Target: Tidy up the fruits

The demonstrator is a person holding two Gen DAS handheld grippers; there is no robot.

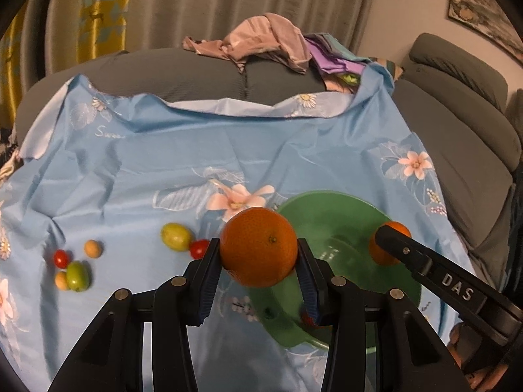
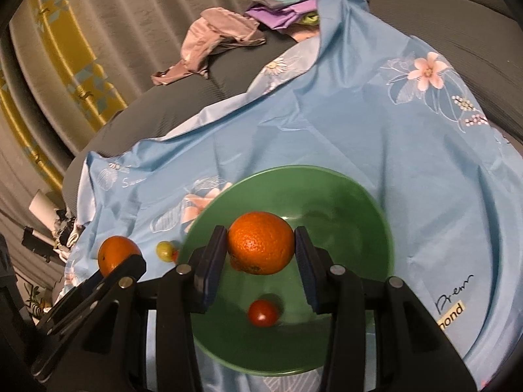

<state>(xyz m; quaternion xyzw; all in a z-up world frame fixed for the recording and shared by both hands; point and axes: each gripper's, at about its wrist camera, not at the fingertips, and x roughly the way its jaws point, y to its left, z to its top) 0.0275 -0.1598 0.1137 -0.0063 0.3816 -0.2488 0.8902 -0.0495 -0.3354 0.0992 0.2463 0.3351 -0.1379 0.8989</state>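
My left gripper is shut on a large orange, held above the left rim of the green bowl. My right gripper is shut on a second orange over the middle of the bowl. A cherry tomato lies in the bowl below it. In the left wrist view the right gripper's finger reaches in from the right with its orange. Loose on the blue cloth lie a green fruit, a cherry tomato and a small cluster.
A blue flowered cloth covers a grey sofa seat. Crumpled clothes are piled at the back. Grey sofa cushions rise at the right. Curtains hang behind.
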